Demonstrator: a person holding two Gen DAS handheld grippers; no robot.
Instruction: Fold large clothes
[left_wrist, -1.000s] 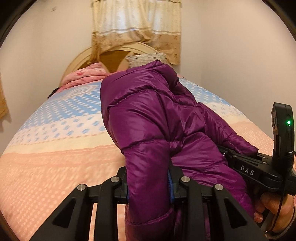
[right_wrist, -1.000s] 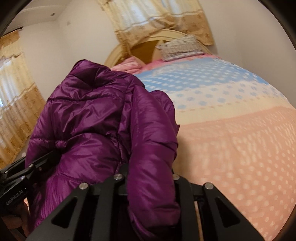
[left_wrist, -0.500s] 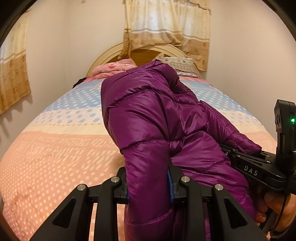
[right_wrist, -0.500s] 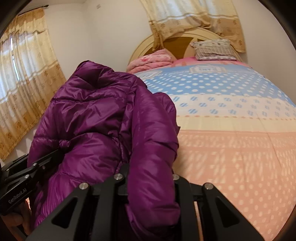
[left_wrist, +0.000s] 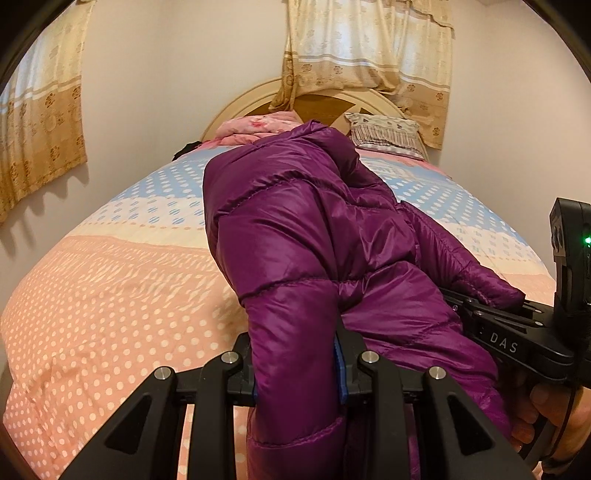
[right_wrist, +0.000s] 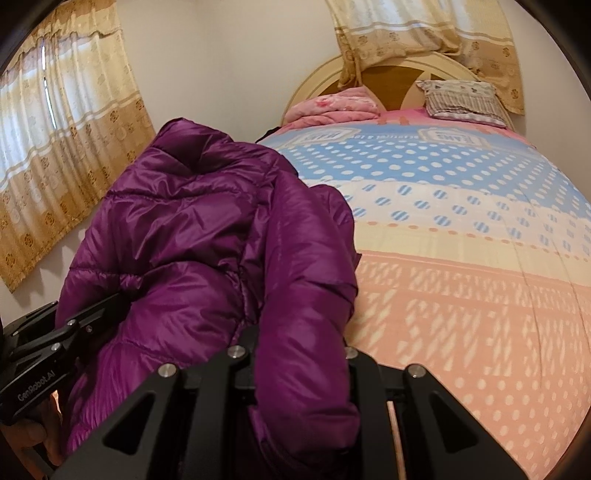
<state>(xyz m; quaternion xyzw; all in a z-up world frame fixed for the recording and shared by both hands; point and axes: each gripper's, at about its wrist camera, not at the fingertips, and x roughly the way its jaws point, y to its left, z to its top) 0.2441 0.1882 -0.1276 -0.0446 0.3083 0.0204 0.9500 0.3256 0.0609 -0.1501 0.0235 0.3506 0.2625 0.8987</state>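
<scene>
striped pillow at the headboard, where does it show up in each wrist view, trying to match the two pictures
Left wrist view: the striped pillow sits upper right of centre, just behind the top of the purple jacket.
Right wrist view: the pillow is at upper right, far from the jacket, which fills the left.
Shared landmark: the round headboard, with the folded pink blanket left of the pillow.

Bed, dotted quilt; pink blanket, pillow at headboard.

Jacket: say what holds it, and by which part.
Both grippers hold the jacket: the left gripper and right gripper each pinch a padded edge fold.
</scene>
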